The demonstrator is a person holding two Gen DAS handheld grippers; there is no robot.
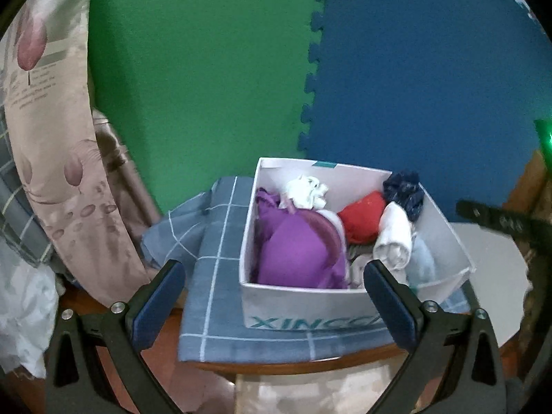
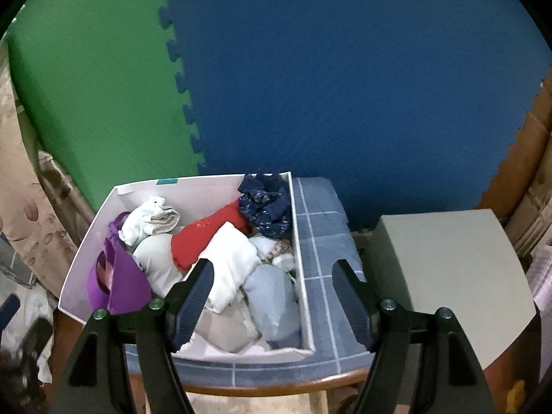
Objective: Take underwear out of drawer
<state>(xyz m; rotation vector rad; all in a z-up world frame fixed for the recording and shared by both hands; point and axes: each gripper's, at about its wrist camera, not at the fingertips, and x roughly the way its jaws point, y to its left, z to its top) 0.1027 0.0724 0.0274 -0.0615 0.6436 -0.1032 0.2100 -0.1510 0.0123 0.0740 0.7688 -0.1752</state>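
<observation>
A white cardboard box (image 1: 310,302) (image 2: 307,276) serving as the drawer holds several pieces of underwear: a purple bra (image 1: 296,252) (image 2: 127,286), a red piece (image 1: 364,217) (image 2: 207,238), a rolled white piece (image 1: 395,238) (image 2: 234,262), a navy patterned piece (image 1: 405,189) (image 2: 265,203) and a pale blue piece (image 2: 272,300). My left gripper (image 1: 274,277) is open and empty, in front of the box's near wall. My right gripper (image 2: 274,277) is open and empty, above the box's near right corner.
The box rests on a blue checked cloth (image 1: 214,276) (image 2: 321,241) over a wooden table (image 2: 276,384). A grey-white board (image 2: 448,276) lies to the right. A floral curtain (image 1: 55,138) hangs at the left. Green and blue foam mats (image 2: 310,86) line the wall behind.
</observation>
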